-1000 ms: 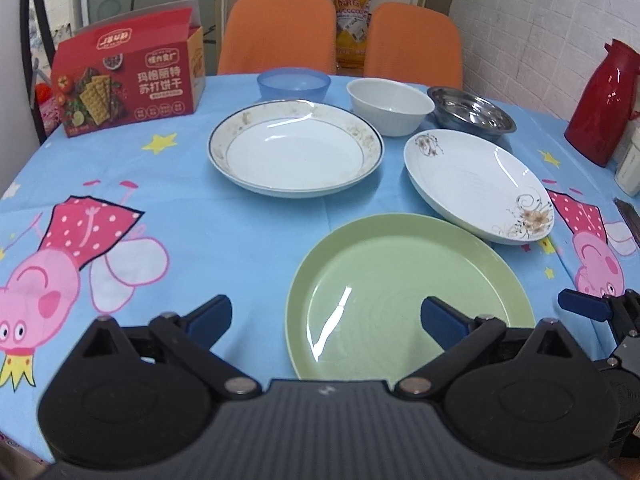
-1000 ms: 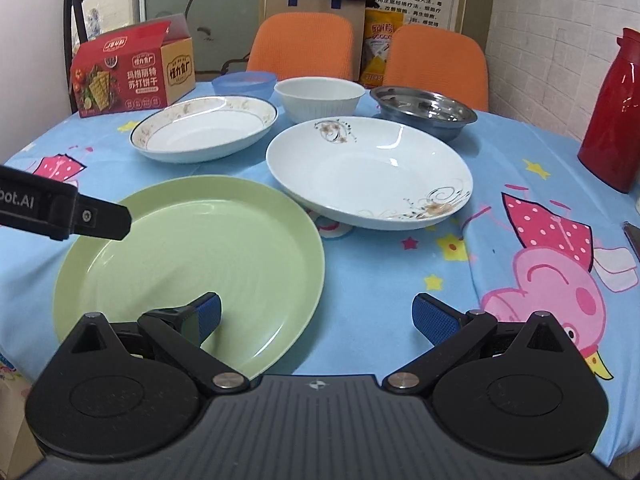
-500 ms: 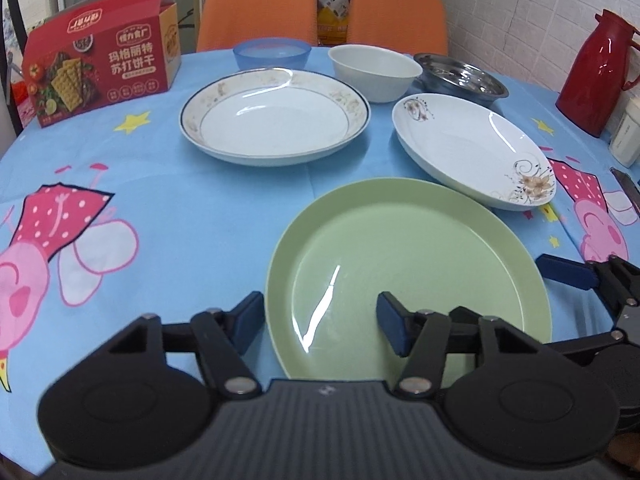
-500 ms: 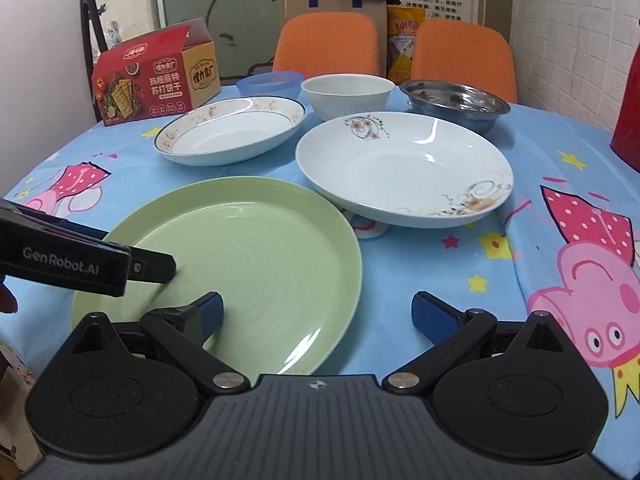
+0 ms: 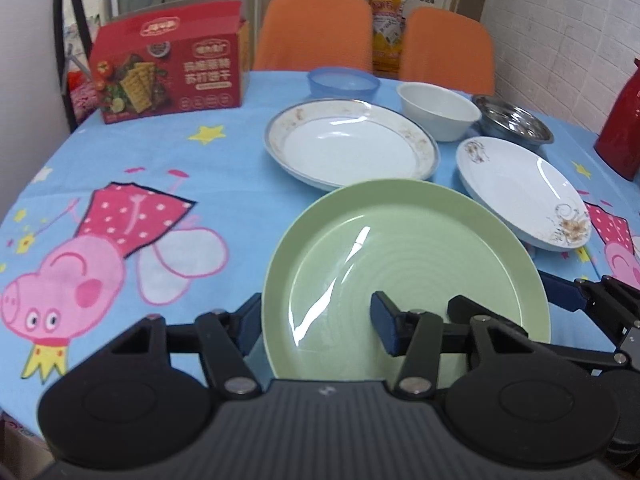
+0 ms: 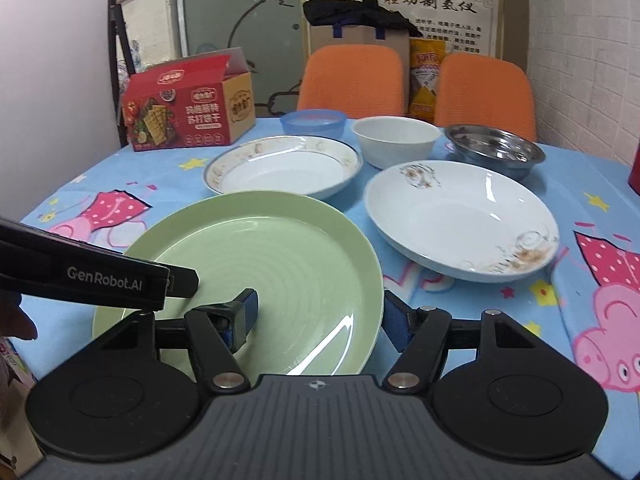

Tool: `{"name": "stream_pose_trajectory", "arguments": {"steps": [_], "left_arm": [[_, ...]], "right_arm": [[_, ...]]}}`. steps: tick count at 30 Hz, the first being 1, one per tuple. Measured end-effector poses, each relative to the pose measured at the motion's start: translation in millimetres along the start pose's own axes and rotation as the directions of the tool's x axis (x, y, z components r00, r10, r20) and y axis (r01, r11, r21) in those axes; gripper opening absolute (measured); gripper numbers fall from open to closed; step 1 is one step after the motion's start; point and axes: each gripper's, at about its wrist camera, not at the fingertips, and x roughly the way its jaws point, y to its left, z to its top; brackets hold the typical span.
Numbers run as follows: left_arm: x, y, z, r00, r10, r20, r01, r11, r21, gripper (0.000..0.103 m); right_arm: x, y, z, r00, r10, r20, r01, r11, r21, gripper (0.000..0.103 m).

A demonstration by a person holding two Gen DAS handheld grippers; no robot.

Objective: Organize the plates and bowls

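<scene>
A green plate (image 5: 404, 276) is lifted and tilted above the table. My left gripper (image 5: 316, 326) is shut on its near left rim, one finger under and one on top. My right gripper (image 6: 320, 316) is shut on its near right rim (image 6: 360, 312). Behind it lie a gold-rimmed white plate (image 5: 352, 148) and a flower-patterned white plate (image 5: 520, 188). Further back stand a blue bowl (image 5: 343, 82), a white bowl (image 5: 438, 110) and a steel bowl (image 5: 512, 124).
A red cracker box (image 5: 168, 76) stands at the back left of the round table (image 5: 120, 184). A red thermos (image 5: 622, 132) is at the right edge. Two orange chairs (image 5: 316, 32) stand behind the table.
Both grippers have closed on the green plate's rim from either side. The plate has risen off the table and tilted, now overlapping the gold-rimmed plate in view.
</scene>
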Motion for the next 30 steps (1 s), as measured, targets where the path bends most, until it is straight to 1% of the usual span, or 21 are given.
{"name": "stream_pose_trajectory", "arguments": {"steps": [3, 6, 10, 13, 14, 16, 17, 19, 21, 23, 24, 27, 30], "left_arm": [[-1, 27, -1, 0.998, 0.071, -0.002, -0.071, 0.997, -0.031, 0.052], [6, 47, -4, 0.995, 0.100, -0.017, -0.101, 0.993, -0.061, 0.052], [22, 55, -5, 0.996, 0.077, -0.034, -0.079, 0.995, -0.068, 0.052], [28, 53, -6, 0.999, 0.052, -0.015, -0.053, 0.996, -0.068, 0.054], [29, 55, -5, 0.999, 0.042, -0.015, -0.043, 0.997, -0.071, 0.055], [28, 62, -3, 1.000, 0.012, -0.016, -0.013, 0.996, -0.090, 0.069], [25, 68, 0, 1.000, -0.003, 0.004, 0.003, 0.994, -0.108, 0.075], [18, 77, 10, 0.999, -0.003, 0.043, 0.009, 0.992, -0.127, 0.075], [15, 84, 25, 0.997, -0.010, 0.080, 0.021, 0.990, -0.139, 0.077], [20, 88, 44, 0.995, -0.027, 0.099, 0.040, 0.990, -0.139, 0.078], [26, 88, 53, 0.994, -0.041, 0.105, 0.054, 0.990, -0.129, 0.080], [51, 88, 80, 0.993, -0.072, 0.089, 0.083, 0.990, -0.118, 0.080], [86, 86, 103, 0.993, -0.113, 0.044, 0.117, 0.986, -0.119, 0.080]], "right_arm": [[18, 24, 8, 0.997, 0.071, -0.011, -0.071, 0.997, -0.025, 0.103], [35, 43, 11, 0.992, 0.119, -0.034, -0.120, 0.992, -0.032, 0.103], [47, 53, 10, 0.991, 0.117, -0.060, -0.119, 0.992, -0.039, 0.103], [51, 53, 8, 0.994, 0.091, -0.061, -0.095, 0.994, -0.059, 0.103], [51, 53, 8, 0.993, 0.097, -0.066, -0.101, 0.993, -0.065, 0.103], [50, 47, 9, 0.988, 0.131, -0.079, -0.136, 0.989, -0.063, 0.103], [47, 42, 11, 0.986, 0.145, -0.078, -0.149, 0.987, -0.054, 0.103], [38, 25, 21, 0.992, 0.123, -0.028, -0.124, 0.992, -0.004, 0.103], [30, 5, 37, 0.995, 0.093, 0.030, -0.094, 0.995, 0.032, 0.103], [36, -12, 54, 0.996, 0.070, 0.058, -0.073, 0.996, 0.051, 0.103], [43, -19, 63, 0.996, 0.060, 0.060, -0.063, 0.996, 0.056, 0.103], [73, -33, 85, 0.997, 0.054, 0.048, -0.057, 0.997, 0.060, 0.103], [105, -38, 100, 0.998, 0.066, 0.015, -0.066, 0.997, 0.048, 0.103]]}}
